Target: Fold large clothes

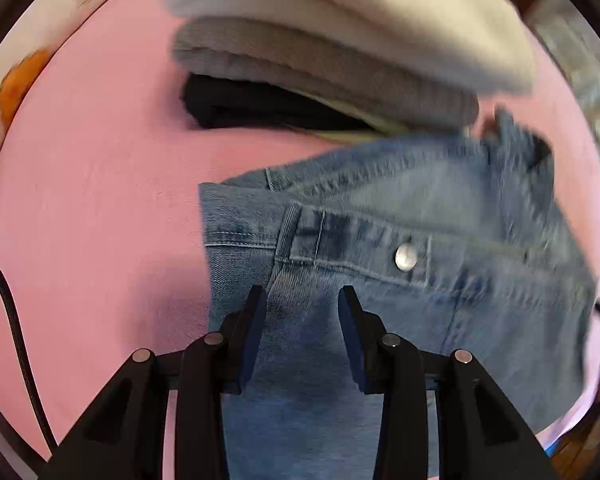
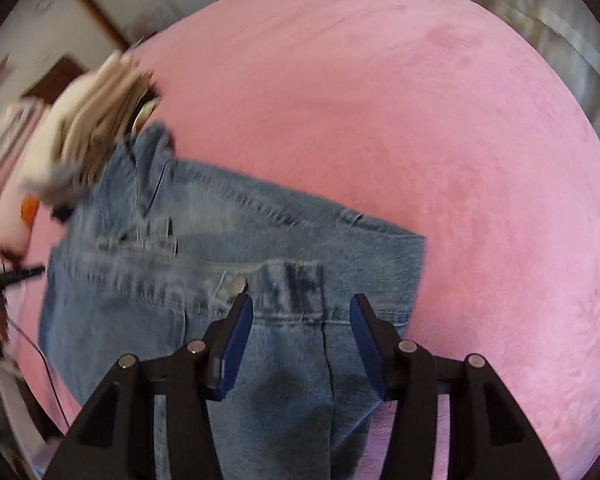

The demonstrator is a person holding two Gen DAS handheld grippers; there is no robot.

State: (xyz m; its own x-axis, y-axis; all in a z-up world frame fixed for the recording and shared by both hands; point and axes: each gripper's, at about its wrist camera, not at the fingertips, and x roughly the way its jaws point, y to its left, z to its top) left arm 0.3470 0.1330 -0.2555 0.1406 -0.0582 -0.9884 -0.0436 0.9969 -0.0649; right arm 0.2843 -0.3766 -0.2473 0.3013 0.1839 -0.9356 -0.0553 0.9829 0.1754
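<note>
A pair of light blue jeans [image 1: 440,216] lies folded on a pink blanket [image 1: 92,184], waistband and metal button [image 1: 406,257] facing up. My left gripper [image 1: 303,300] is open, just above the denim near the waistband's left end. In the right wrist view the same jeans [image 2: 228,240] lie across the pink blanket [image 2: 420,120], and my right gripper [image 2: 301,308] is open, above the waistband beside the button [image 2: 238,283]. Neither gripper holds cloth.
A stack of folded clothes [image 1: 340,40], white on grey on black, sits beyond the jeans; it shows at the left in the right wrist view [image 2: 96,120]. A black cable [image 1: 16,320] runs along the left edge. An orange patch [image 1: 18,80] lies at the far left.
</note>
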